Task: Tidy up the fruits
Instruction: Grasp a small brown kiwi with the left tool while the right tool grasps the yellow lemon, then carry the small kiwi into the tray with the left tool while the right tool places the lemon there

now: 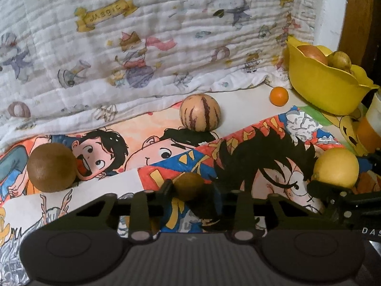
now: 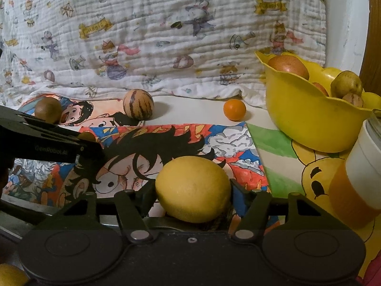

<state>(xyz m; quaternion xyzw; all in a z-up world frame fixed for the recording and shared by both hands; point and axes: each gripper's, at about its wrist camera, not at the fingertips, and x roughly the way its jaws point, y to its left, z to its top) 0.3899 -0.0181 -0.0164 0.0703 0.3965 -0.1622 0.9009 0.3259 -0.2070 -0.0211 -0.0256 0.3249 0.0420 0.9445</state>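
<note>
While the left gripper [image 1: 189, 188] has its jaws drawn narrow and pressed on a small brown fruit [image 1: 188, 186], the right gripper [image 2: 193, 190] holds a lemon [image 2: 193, 189] between jaws set wider, both low over the worktop [image 2: 197, 110] with its cartoon drawings [image 2: 152, 147]. Taking the yellow bowl [image 2: 307, 121] as the mark, the lemon lies nearer the camera and to its left, and the small brown fruit farther left again. Just right of the bowl and nearer stands an orange and white cup [image 2: 357, 181]. A small orange [image 2: 234, 109] sits close to the bowl's left side; a striped round fruit [image 2: 138, 104] lies well left of it, and a larger brown fruit [image 2: 48, 110] farther left still. Inside the bowl lie several fruits. Behind it all hangs a printed quilt [image 2: 152, 35].
</note>
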